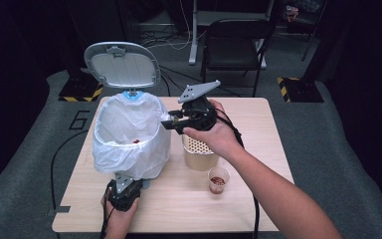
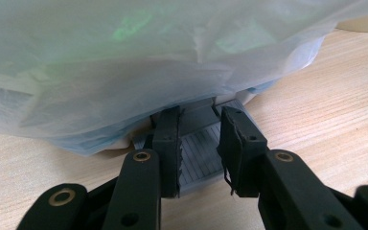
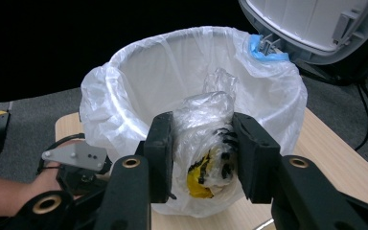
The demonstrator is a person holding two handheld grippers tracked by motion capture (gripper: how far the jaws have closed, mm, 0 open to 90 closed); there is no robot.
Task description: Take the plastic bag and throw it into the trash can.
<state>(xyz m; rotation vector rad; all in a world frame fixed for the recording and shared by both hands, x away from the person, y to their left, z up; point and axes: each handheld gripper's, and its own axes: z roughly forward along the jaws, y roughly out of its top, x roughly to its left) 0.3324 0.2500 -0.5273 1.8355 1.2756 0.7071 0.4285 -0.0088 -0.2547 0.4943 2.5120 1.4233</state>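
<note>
**A:** What are the two grippers doing?

**B:** The right gripper (image 3: pixel 201 153) has its jaws closed on a crumpled clear wrapper (image 3: pixel 210 143) with yellow and black print showing through. It holds the wrapper just at the near rim of the bin (image 1: pixel 129 132), above the table (image 1: pixel 258 129). The left gripper (image 2: pixel 199 148) sits at the foot of the bin, jaws narrowed onto the grey ribbed pedal (image 2: pixel 199 151), one pad on each side.

**B:** The lid (image 1: pixel 123 64) stands open, tilted back.

**A:** Which way does the wrapper point?

**B:** Its long axis runs up between the jaws, the twisted end sticking up toward the bin's mouth, the yellow part lowest.

**A:** Any writing?

**B:** The print on the wrapper is too crumpled to read. On the floor left of the table, a large "6" (image 1: pixel 79 119) is marked.
</note>
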